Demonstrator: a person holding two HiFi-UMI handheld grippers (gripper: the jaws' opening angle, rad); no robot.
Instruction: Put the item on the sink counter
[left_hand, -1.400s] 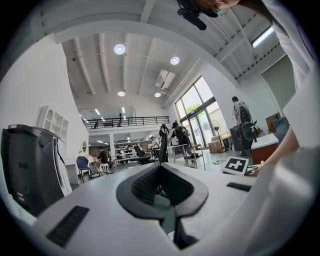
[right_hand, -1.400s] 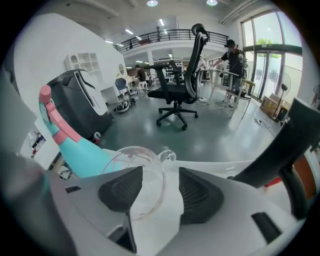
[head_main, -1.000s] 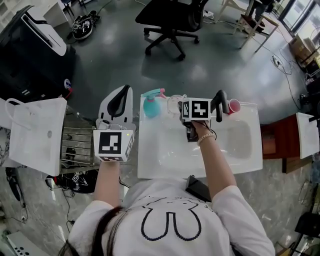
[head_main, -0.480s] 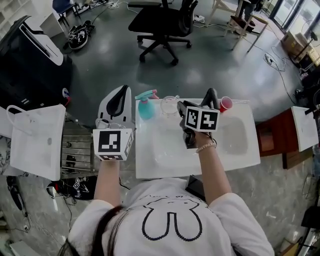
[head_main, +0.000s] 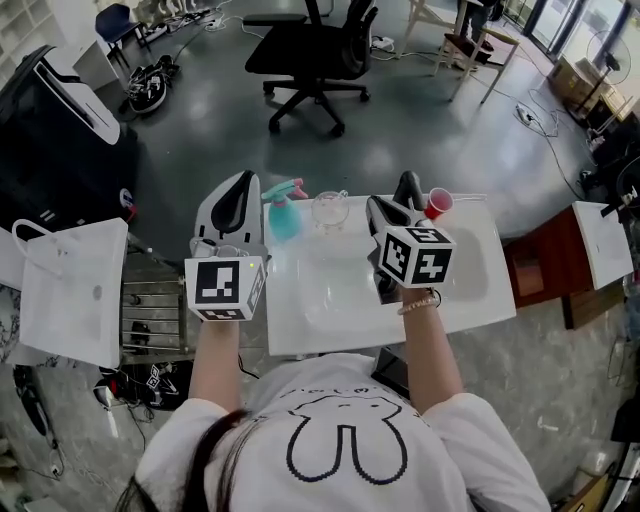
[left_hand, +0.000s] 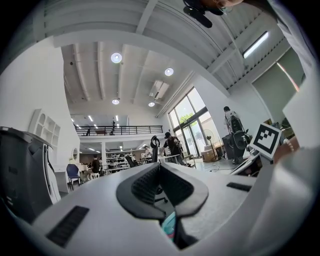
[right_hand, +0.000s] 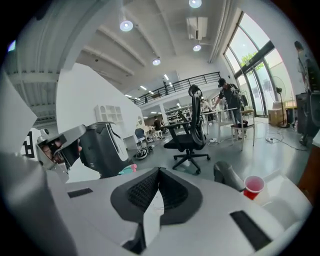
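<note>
While poised above the basin (head_main: 340, 290), has the right hand-held gripper (right_hand: 159, 172) pressed together on nothing, jaws just closed, and the left hand-held gripper (left_hand: 160, 166) likewise pressed together and empty just off the left edge of the white table (head_main: 300, 335). Shows the clear glass cup (head_main: 330, 211) upright on the table's back rim, apart from both, between a teal spray bottle (head_main: 283, 218) and the black faucet (head_main: 407, 188). Farther out, shows a red cup (head_main: 437, 204) just right of the faucet and a black office chair (head_main: 320, 50) beyond.
</note>
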